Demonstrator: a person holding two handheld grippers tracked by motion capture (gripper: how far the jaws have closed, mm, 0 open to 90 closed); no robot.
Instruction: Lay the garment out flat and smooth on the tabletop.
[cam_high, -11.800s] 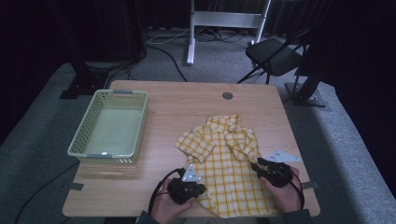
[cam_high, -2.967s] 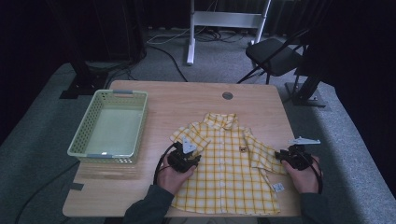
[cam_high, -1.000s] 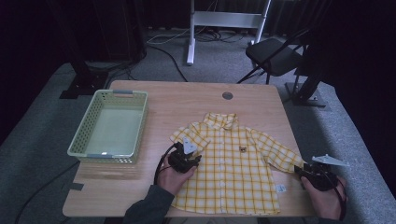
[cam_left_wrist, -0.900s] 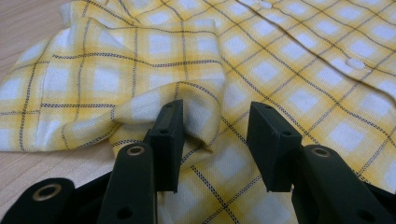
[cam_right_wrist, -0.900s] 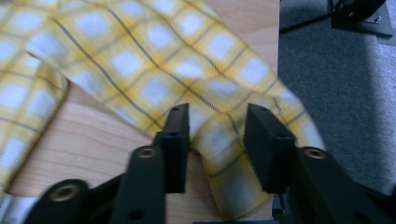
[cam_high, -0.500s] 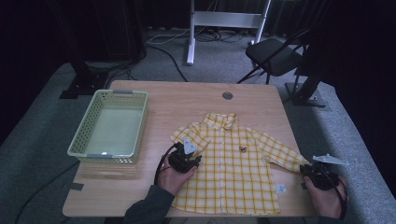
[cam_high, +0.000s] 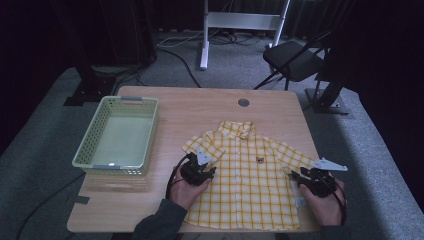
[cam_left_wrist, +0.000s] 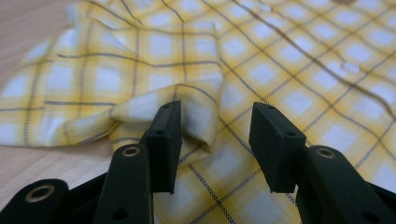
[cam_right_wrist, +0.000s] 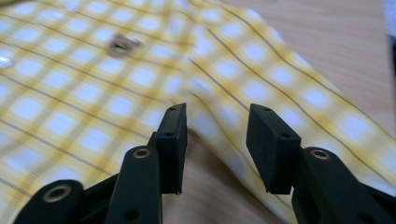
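Observation:
A yellow plaid short-sleeved shirt (cam_high: 250, 175) lies spread flat, front up, collar away from me, on the right half of the wooden table (cam_high: 200, 105). My left gripper (cam_high: 205, 172) rests at the shirt's left sleeve. In the left gripper view it (cam_left_wrist: 217, 121) is open, with a raised fold of the shirt (cam_left_wrist: 280, 56) between its jaws. My right gripper (cam_high: 300, 178) sits at the tip of the right sleeve. In the right gripper view it (cam_right_wrist: 215, 116) is open, astride the sleeve's lower edge (cam_right_wrist: 261, 79), with bare wood under it.
A pale green plastic basket (cam_high: 92, 135) stands with nothing in it on the table's left half. A round cable hole (cam_high: 243, 102) lies near the far edge. Beyond the table stand a dark folding chair (cam_high: 295, 60) and a white stand (cam_high: 205, 35).
The shirt went from rumpled and askew to spread flat. In the last half second my right gripper moved left, from off the table's right edge onto the sleeve tip. The left gripper stayed put.

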